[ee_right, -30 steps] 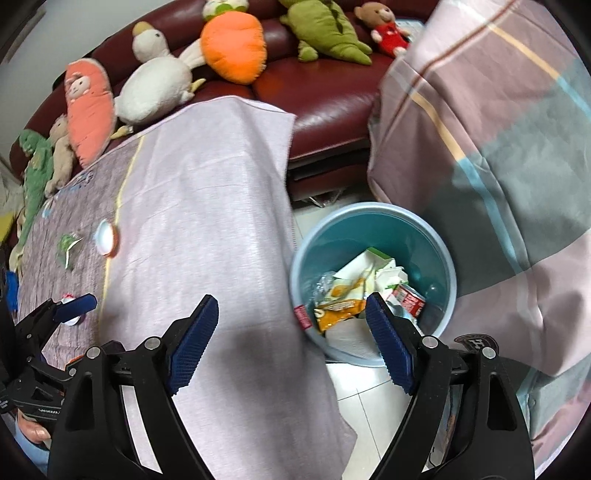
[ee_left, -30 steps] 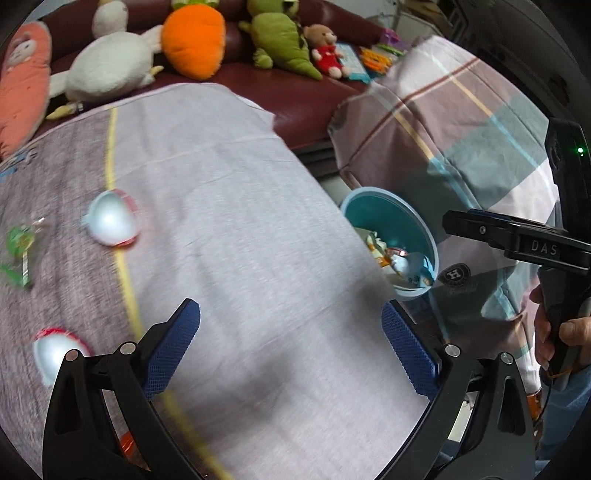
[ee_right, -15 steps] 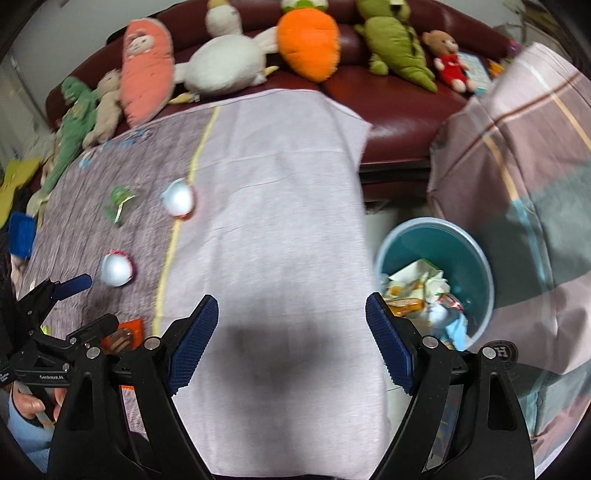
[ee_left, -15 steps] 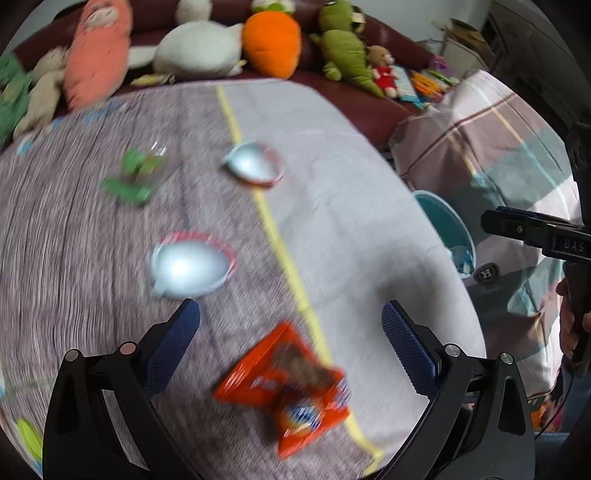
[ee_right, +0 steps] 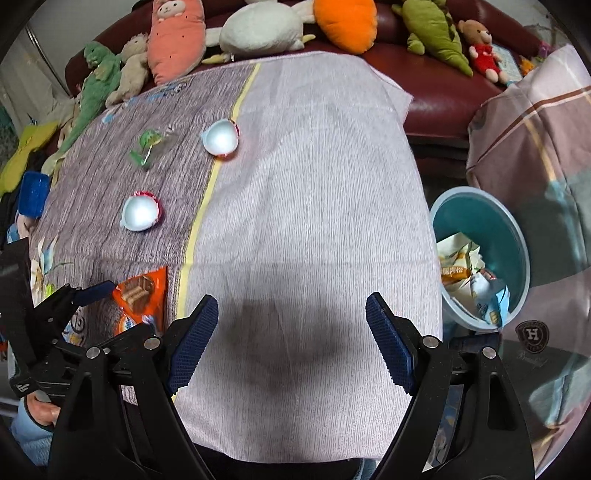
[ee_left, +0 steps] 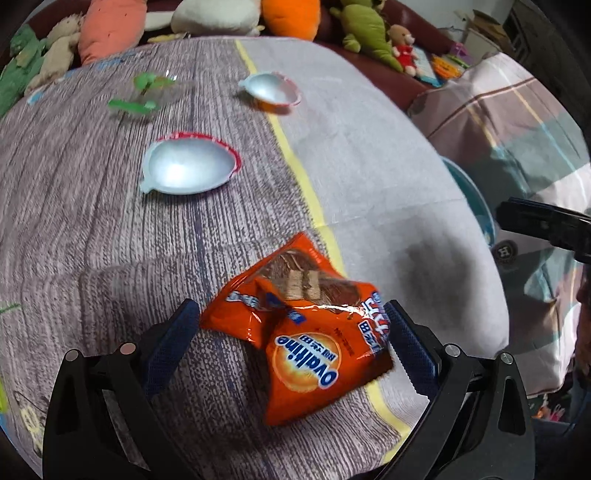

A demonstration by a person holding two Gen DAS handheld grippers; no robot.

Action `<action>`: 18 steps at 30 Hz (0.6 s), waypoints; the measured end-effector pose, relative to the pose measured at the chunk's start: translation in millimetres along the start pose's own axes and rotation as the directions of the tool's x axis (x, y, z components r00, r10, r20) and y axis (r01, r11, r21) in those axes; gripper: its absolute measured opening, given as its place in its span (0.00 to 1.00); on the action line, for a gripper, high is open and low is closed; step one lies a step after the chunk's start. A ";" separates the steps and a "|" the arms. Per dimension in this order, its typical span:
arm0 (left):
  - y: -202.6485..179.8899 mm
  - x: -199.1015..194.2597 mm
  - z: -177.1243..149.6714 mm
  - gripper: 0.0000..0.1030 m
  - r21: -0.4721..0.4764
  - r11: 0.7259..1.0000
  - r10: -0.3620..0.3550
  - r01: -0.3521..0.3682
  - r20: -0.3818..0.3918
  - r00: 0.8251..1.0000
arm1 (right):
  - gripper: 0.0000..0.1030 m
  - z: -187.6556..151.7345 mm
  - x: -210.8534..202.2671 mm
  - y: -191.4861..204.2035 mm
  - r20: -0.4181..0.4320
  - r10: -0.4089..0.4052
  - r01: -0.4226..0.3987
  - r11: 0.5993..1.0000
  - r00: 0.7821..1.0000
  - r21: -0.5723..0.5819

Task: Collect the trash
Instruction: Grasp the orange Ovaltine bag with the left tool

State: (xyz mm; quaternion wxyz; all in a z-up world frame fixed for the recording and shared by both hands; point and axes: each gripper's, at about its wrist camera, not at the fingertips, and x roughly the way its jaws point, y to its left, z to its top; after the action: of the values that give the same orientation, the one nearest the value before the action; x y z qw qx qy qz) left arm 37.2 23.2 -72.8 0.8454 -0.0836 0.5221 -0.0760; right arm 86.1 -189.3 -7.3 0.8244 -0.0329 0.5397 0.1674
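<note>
right gripper (ee_right: 291,334) – black frame | blue ribbed pads – silver screws

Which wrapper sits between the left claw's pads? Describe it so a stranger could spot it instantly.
On the cloth-covered table, look at the near end of the grey wood-grain half, against the yellow stripe. There lies the orange snack wrapper: the only orange, printed piece, unlike the two silvery foil cups beyond it.

Dark red sofa (ee_right: 436,85) with plush toys (ee_right: 258,33), cloth-covered table (ee_right: 314,184), plaid blanket (ee_right: 546,147)
</note>
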 end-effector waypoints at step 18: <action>36.5 -48.3 13.6 0.72 -0.035 0.999 -0.018 0.023 0.148 0.989 | 0.76 13.7 23.7 11.9 -0.040 0.023 -0.023 1.000 0.999 -0.014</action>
State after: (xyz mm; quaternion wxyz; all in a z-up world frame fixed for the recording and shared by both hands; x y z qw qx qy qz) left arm 29.6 70.0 -32.8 0.8791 -0.1101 0.4586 -0.0687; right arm 103.0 -169.2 -21.5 0.8112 -0.0358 0.5553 0.1800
